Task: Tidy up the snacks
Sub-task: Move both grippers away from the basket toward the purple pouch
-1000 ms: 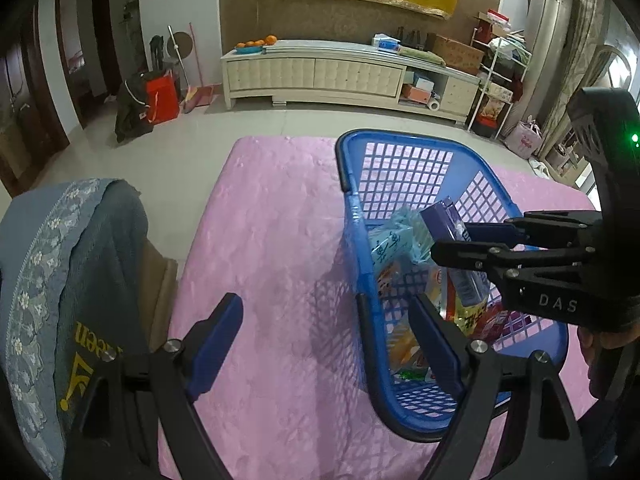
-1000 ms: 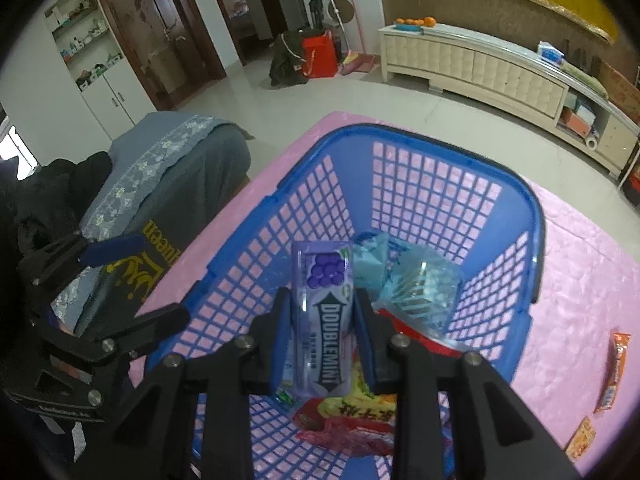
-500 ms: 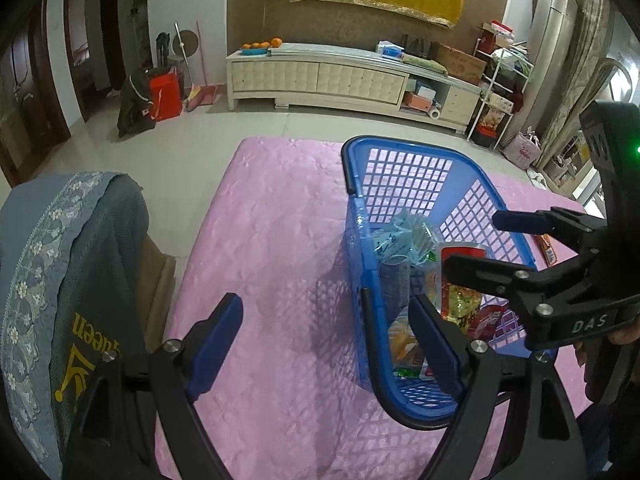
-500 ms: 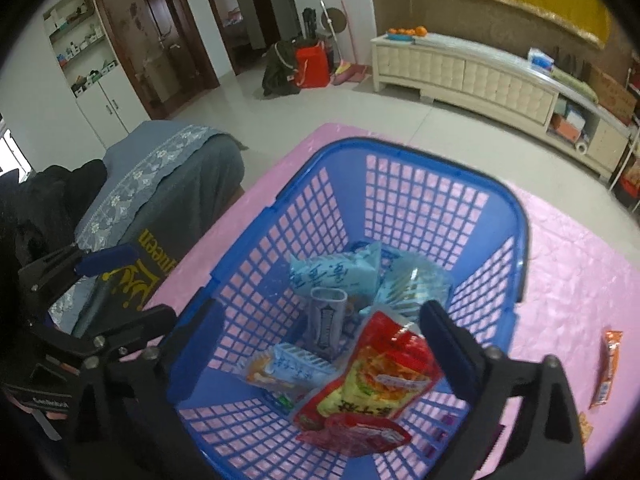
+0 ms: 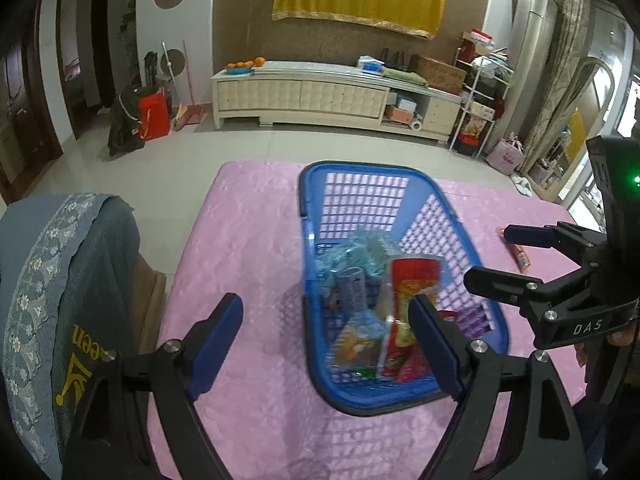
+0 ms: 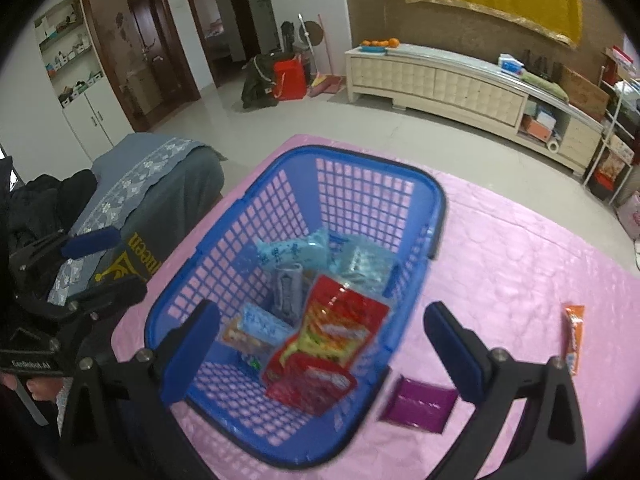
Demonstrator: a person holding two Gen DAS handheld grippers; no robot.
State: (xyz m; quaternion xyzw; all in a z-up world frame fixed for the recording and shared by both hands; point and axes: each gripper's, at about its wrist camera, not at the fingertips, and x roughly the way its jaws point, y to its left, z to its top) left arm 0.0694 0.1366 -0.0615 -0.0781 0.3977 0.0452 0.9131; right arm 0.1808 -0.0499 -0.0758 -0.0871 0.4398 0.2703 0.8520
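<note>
Right wrist view, right gripper [image 6: 320,344] spread wide, empty, angled down over blue basket [image 6: 434,196], left gripper [image 5: 326,344] spread too.

Blue lattice basket [image 6: 424,200] heaped with snack packets, red pouch [image 6: 340,320] topmost, purple packet [image 6: 418,404] and orange bar [image 6: 573,338] outside on pink cloth

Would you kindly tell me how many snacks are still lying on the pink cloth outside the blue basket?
2. A purple packet lies flat just right of the blue basket, and an orange bar lies farther right, near the pink cloth edge. Others may be hidden beyond the frame.
</note>
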